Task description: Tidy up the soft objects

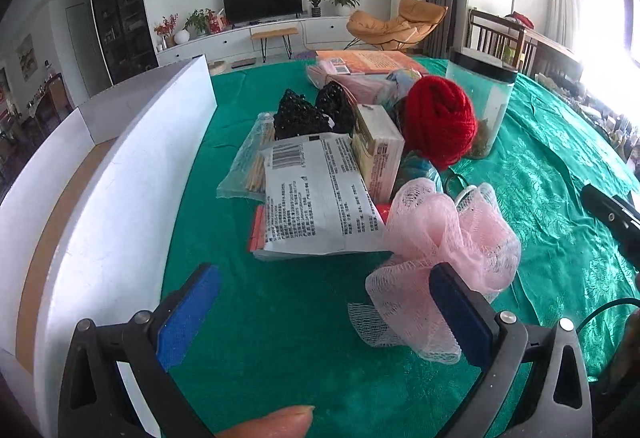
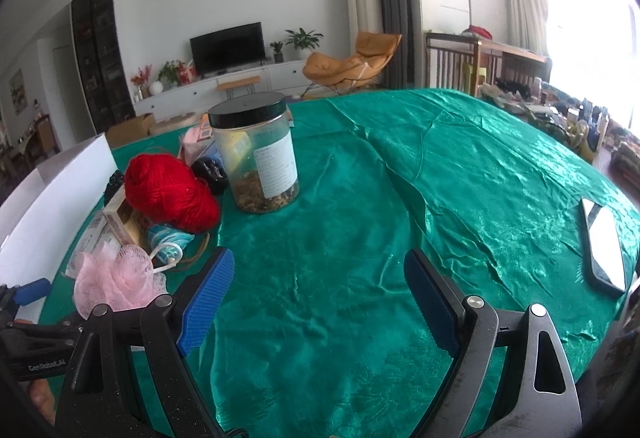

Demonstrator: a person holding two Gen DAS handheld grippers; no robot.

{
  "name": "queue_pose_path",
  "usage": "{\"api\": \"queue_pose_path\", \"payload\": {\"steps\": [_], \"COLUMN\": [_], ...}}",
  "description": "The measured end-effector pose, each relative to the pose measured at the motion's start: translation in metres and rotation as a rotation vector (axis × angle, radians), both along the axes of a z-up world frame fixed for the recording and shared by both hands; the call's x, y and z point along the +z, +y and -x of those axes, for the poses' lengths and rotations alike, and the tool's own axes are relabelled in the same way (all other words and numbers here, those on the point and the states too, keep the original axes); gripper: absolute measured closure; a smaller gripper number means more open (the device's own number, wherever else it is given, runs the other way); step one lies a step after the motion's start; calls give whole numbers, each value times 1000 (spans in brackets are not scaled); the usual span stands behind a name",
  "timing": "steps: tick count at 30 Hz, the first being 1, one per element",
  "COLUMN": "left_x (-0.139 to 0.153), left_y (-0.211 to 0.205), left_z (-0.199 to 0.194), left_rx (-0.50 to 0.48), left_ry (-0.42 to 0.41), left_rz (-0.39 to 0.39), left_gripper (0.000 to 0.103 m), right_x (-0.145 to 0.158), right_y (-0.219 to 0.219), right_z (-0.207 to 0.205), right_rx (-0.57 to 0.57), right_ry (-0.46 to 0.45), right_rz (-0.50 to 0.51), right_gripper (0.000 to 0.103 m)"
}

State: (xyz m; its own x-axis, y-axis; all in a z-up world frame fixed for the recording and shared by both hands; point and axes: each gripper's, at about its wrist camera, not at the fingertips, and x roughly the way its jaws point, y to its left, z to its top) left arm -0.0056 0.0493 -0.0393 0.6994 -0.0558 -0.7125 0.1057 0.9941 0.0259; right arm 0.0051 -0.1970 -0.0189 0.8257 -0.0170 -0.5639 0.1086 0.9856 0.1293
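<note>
The left tool point(image 1: 324, 308) is spread wide and released, low over the green-clothed counter point(image 1: 280, 318). Its right pad point(image 1: 460, 312) sits against the near edge of a pink mesh bath pouf point(image 1: 444, 250), which lies on the cloth and bunches up and to the right, with no clear long axis. Just behind the pouf a white printed packet point(image 1: 316, 206) lies flat, barcode end pointing away; its small text is unreadable. Further back sit a red yarn ball point(image 1: 440, 118), a black beaded pouch point(image 1: 308, 114) and a clear black-lidded jar point(image 1: 484, 98). A white box point(image 1: 120, 198) stands to the left.

The right tool point(image 2: 320, 302) is also released, over bare cloth, with "GenRobot.AI" legible on the other tool's body at the lower left
</note>
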Motion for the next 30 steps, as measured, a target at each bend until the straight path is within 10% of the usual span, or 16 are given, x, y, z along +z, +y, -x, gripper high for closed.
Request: {"api": "queue_pose_path", "payload": {"steps": [4, 11, 19, 30], "left_x": [26, 40, -16, -55], "left_y": [23, 46, -9, -35], "left_z": [15, 24, 16, -36], "left_rx": [28, 71, -69, -43], "left_ry": [-61, -72, 50, 139], "left_rz": [11, 38, -58, -32], "left_gripper": [0, 0, 0, 0], "right_x": [-2, -28, -10, -27], "right_y": [28, 129, 6, -37], "right_z": [-4, -41, -76, -43], "right_rx": [275, 591, -68, -57], "right_ry": [9, 204, 151, 212], "right_rz": [-137, 9, 113, -56], "right_gripper": [14, 14, 15, 14]}}
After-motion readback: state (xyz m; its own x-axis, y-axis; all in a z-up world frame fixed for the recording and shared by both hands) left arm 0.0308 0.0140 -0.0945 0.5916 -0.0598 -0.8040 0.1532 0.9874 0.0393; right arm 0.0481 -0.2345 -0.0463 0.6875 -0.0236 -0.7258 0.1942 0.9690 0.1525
